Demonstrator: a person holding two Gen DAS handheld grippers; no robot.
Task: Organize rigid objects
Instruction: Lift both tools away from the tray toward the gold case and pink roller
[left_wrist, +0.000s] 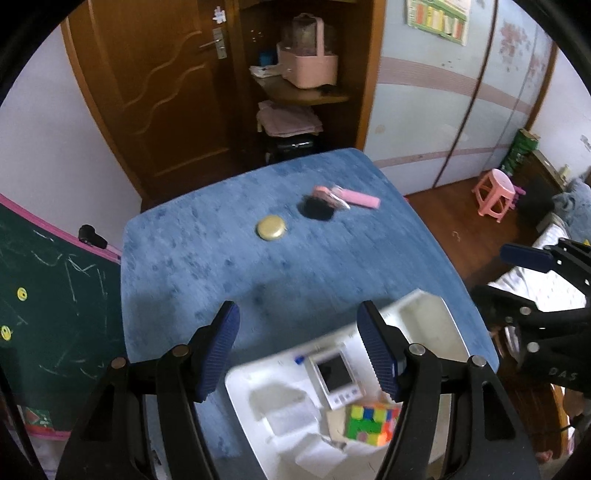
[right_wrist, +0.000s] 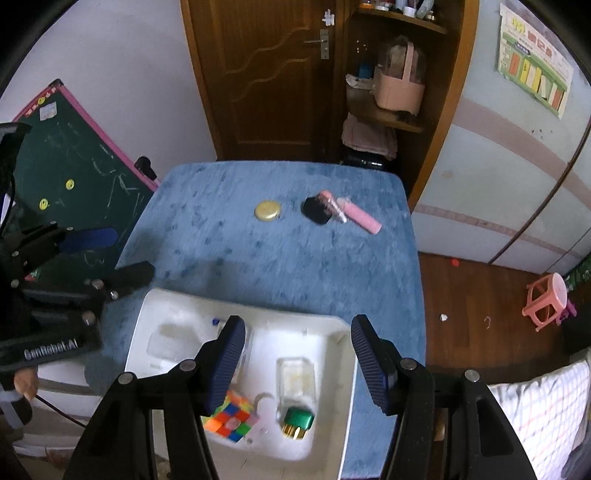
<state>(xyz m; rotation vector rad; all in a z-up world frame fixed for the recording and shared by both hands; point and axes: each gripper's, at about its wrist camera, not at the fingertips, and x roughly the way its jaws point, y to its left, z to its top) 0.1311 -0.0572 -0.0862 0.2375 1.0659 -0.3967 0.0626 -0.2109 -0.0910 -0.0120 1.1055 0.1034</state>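
Between picks, both sets of fingers (left_wrist: 299, 347) (right_wrist: 297, 354) spread and bare above the tray (right_wrist: 332, 325), next likely reaching far over the desk (left_wrist: 207, 266) for the gold lid (left_wrist: 270, 229).

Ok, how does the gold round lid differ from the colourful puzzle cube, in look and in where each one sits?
The gold round lid is flat, circular and one colour; the puzzle cube is blocky with many bright squares. The lid lies out on the blue table cover, towards its far end; the cube sits inside the white tray at the near end. Neither is held by a gripper.
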